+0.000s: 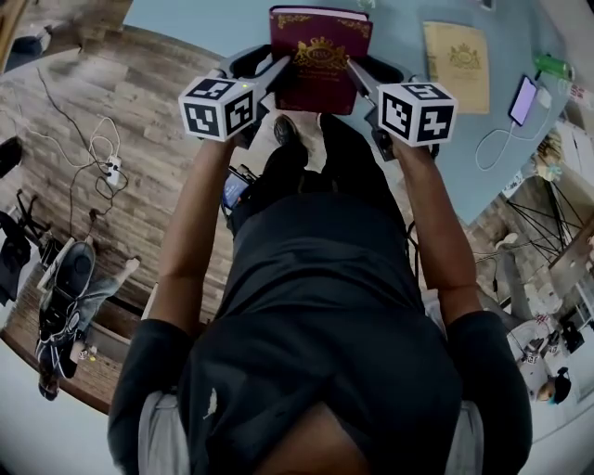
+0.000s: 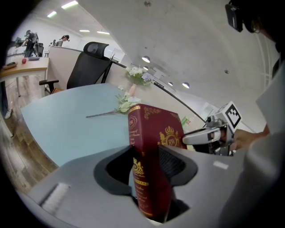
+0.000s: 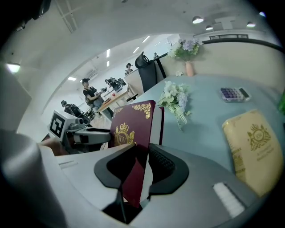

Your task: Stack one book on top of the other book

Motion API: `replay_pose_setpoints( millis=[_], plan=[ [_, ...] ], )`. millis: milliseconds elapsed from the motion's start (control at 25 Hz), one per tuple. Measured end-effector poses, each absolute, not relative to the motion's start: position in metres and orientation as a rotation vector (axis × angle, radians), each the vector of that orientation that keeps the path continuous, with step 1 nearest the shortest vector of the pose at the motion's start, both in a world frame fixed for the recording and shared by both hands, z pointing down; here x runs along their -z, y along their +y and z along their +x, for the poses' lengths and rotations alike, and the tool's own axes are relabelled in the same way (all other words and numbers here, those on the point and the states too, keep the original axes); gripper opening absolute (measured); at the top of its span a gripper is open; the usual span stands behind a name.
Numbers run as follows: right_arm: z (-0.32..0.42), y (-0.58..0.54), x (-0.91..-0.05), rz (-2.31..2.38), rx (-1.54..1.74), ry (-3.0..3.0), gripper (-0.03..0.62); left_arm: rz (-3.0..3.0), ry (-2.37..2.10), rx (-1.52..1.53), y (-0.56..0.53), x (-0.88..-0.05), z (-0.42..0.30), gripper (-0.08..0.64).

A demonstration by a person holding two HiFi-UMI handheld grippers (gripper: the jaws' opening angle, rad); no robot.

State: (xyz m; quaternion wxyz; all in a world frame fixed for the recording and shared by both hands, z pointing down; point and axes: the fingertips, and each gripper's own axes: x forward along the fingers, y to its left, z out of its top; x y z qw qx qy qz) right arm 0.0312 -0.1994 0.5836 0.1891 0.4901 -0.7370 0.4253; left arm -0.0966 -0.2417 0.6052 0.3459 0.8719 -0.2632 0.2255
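Over the near edge of the pale blue bench (image 1: 200,23), a maroon book (image 1: 319,57) is hanging between two sets of tongs, apparently raised clear of the surface. At one end the left tongs (image 2: 149,165) are clamping it, the gilt spine running up between the jaws. At the opposite edge the right tongs (image 3: 133,169) are closing on cover and pages. Both are grasping; neither is released. A tan book (image 1: 457,65) is lying flat on the bench, off to the person's right and well apart from the maroon one, gilt crest facing up, nothing resting on it. Judgement: the step in hand is carrying the maroon book across to the tan one; the stacking is not yet done. To do it well, both hands should be travelling together at one height, so the book is not twisting between the two grips or slipping out of either. It wants levelling before going down, cover flat and edges lining up with the tan book's outline. Then it should be lowering until it is resting fully, and only then should either pair be letting go. A phone (image 1: 522,99) on its charging cable (image 1: 492,144) is lying near the tan book's right side. Flowers (image 3: 176,100) and a calculator (image 3: 232,93) are sitting farther back. The right hand should be steering clear of that cable while coming across.
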Motion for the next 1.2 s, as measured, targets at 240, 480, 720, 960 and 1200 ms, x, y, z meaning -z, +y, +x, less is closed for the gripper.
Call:
replay_pose_setpoints(
  millis=[240, 480, 720, 960, 1200],
  plan=[
    [0.03, -0.19, -0.558, 1.479, -1.137, -2.077, 0.089, 2.336, -0.672, -0.55, -0.239, -0.579, -0.096, 0.225],
    [0.028, -0.174, -0.531, 1.6, -1.077, -2.066, 0.091, 2.416, -0.636, -0.513, -0.231, -0.55, -0.094, 0.225],
    [0.048, -0.159, -0.502, 1.703, -1.005, -2.038, 0.089, 2.466, -0.586, -0.467, -0.223, -0.525, -0.071, 0.225],
    [0.088, -0.147, -0.478, 1.78, -0.953, -2.009, 0.091, 2.5, -0.536, -0.439, -0.215, -0.504, -0.028, 0.225],
    [0.137, -0.14, -0.481, 1.773, -0.981, -1.991, 0.091, 2.463, -0.53, -0.44, -0.207, -0.506, 0.021, 0.224]
  ],
)
